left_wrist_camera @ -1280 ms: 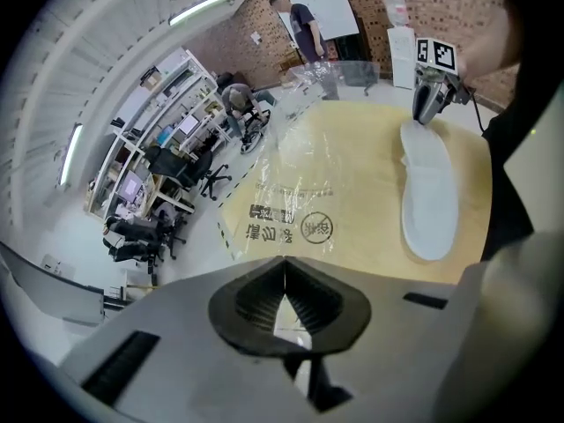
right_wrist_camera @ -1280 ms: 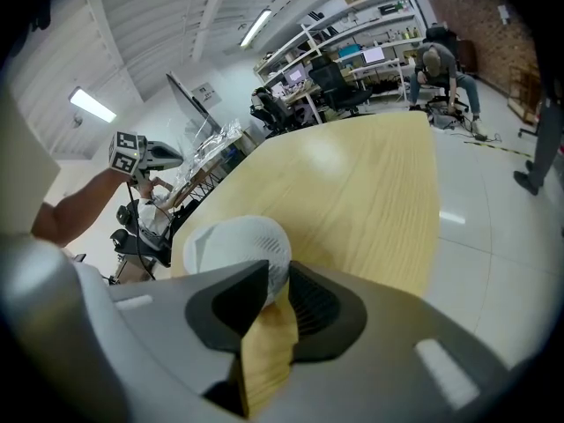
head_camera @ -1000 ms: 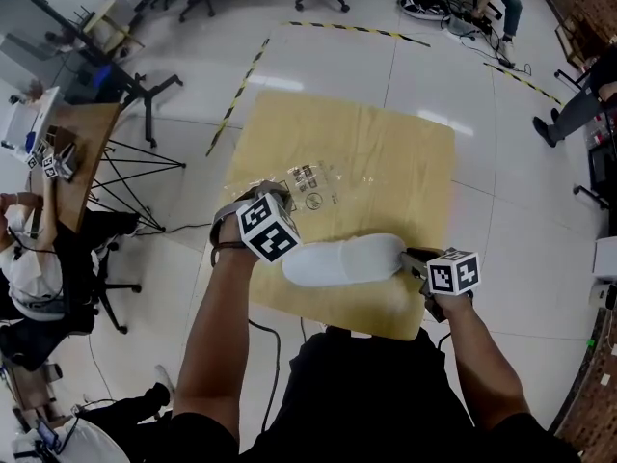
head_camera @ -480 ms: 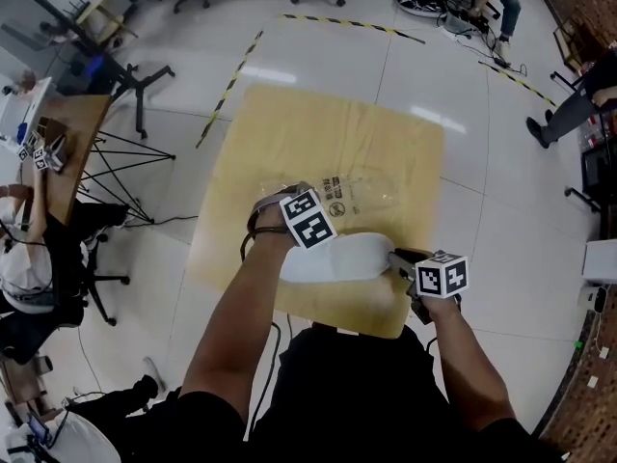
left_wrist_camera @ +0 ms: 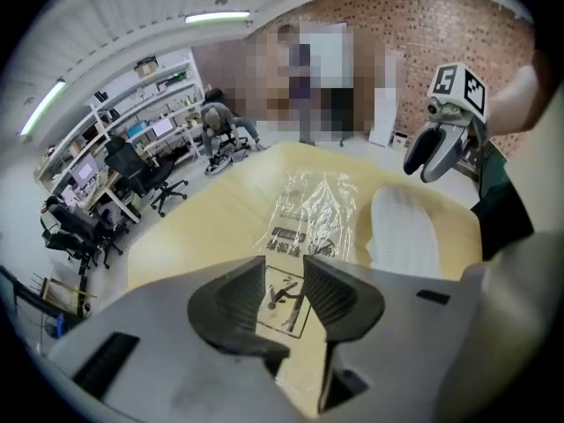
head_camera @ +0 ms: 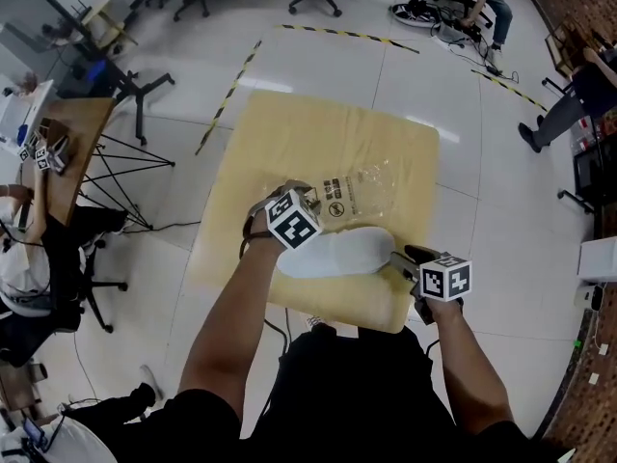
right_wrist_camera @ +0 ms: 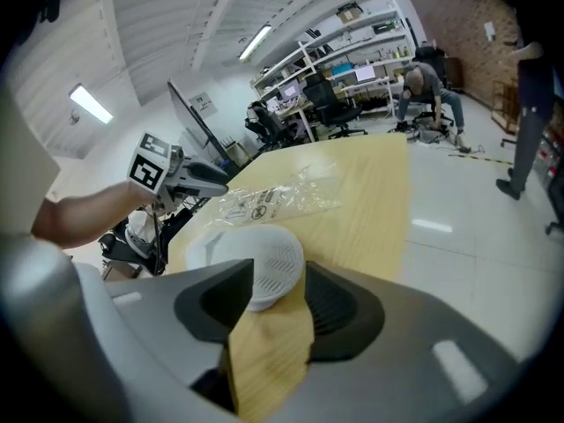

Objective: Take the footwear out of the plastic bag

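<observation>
Now L claw, R claw just opened, empty; slipper just ahead of R

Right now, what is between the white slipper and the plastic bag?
Nothing but table. In the left gripper view, only a thin strip of bare yellow table separates the slipper from the bag. They lie side by side.
</observation>
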The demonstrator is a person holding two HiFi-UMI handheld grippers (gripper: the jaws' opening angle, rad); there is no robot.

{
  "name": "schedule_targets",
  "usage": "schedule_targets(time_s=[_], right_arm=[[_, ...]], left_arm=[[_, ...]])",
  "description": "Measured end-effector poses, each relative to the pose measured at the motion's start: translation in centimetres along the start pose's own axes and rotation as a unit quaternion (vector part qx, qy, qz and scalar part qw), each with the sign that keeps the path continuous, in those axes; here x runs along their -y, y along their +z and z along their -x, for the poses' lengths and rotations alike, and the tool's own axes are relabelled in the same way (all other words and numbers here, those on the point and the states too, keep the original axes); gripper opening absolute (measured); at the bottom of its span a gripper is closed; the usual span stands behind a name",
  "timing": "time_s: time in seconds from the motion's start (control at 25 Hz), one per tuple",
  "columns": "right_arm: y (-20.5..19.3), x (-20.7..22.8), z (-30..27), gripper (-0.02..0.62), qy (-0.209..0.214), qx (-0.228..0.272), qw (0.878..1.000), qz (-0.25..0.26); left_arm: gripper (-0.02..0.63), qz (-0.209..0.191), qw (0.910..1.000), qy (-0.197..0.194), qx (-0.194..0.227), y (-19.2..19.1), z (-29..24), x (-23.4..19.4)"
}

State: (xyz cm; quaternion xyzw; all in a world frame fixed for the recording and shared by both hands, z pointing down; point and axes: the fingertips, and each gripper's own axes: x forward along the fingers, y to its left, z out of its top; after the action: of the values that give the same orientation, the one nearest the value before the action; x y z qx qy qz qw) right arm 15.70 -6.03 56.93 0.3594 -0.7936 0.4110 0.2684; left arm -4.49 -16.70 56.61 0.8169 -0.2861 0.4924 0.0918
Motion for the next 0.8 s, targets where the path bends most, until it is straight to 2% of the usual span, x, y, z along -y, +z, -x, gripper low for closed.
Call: schedule_targets(time_s=[0.12,0.2,0.24,0.28,0.32,0.36,0.44,0.52,0.64,0.72,0.8], right_arm=[[-0.3,-0.5,3.0,0.19,-0.03,0.036,0.999,-0.012],[-0.7,-1.5,5.3,0.19,-0.019,0.078,0.996,-0.031],[-1.1,-2.5,6.4,0.182,0.002,0.101,0.994,-0.046],[-1.5,-3.8,7.3,0.132,0.031,0.123,0.99,-0.067],[-2.1,-5.3,8.2,0.043,0.067,0.141,0.983,-0.093],[-2.8,-6.8,9.0,0.002,0.107,0.153,0.975,-0.123],[-4.3,-9.2,10.2,0.001,0.179,0.161,0.955,-0.174],[-5.1,-11.2,11.1,0.001,0.228,0.158,0.94,-0.2],[-6.1,-14.1,12.4,0.0,0.269,0.138,0.937,-0.175],[-7.5,-15.0,14.5,0.0,0.278,0.132,0.942,-0.132],[-8.9,-15.5,17.7,0.0,0.286,0.136,0.944,-0.089]], left_arm=[[0.127,0.02,0.998,-0.002,0.06,0.1,3.7,1.0],[0.089,0.057,0.9931,-0.009,0.102,0.1,6.0,2.7],[0.069,0.086,0.9882,-0.018,0.126,0.1,7.2,3.9],[0.043,0.122,0.9808,-0.029,0.149,0.0,8.5,5.4],[0.02,0.163,0.9705,-0.043,0.173,-0.2,9.8,7.2],[0.008,0.204,0.9577,-0.058,0.194,-0.4,11.1,9.1],[0.008,0.275,0.9306,-0.082,0.227,-0.9,13.4,13.4],[0.006,0.318,0.9125,-0.093,0.24,-1.3,15.1,17.6],[0.006,0.337,0.9064,-0.088,0.239,-1.9,17.6,23.4],[0.006,0.344,0.9028,-0.073,0.248,-1.8,19.1,27.0],[0.006,0.361,0.8948,-0.05,0.258,-1.4,20.2,30.4]])
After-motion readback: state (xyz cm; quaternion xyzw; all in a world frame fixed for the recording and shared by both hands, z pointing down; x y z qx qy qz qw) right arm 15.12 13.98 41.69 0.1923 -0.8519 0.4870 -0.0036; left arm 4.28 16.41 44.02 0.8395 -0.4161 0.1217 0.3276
